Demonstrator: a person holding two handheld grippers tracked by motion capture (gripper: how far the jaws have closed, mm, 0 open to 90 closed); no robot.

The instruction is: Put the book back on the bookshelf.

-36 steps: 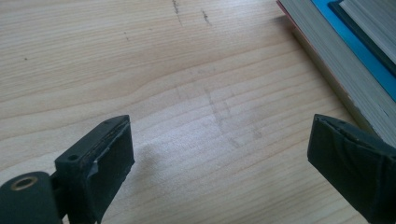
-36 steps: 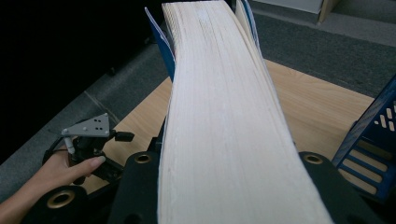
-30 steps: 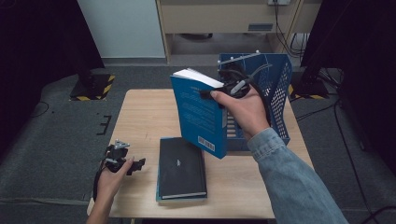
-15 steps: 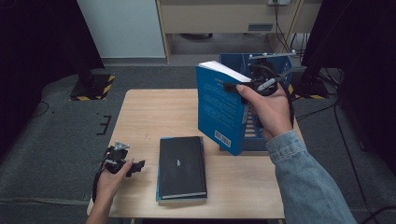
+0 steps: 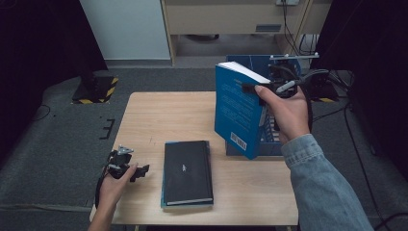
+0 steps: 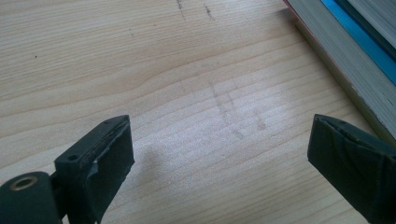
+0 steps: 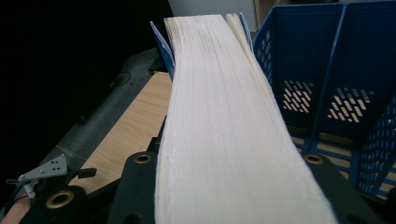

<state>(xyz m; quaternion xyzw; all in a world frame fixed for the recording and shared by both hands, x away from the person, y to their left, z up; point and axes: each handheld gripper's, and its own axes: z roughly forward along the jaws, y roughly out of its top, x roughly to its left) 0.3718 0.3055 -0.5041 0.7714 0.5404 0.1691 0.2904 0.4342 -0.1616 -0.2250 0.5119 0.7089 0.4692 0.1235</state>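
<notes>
We hold a blue book [image 5: 238, 113] up off the bench [image 5: 159, 120] with our right gripper [image 5: 262, 91]. Its jaws squeeze the book from both sides, pressing on the covers. The book stands upright, just in front of the blue file rack [image 5: 288, 65]. Our left gripper [image 5: 132, 171] rests low on the bench with its jaws wide and nothing in them. A black book [image 5: 186, 171] lies flat just beside it.
</notes>
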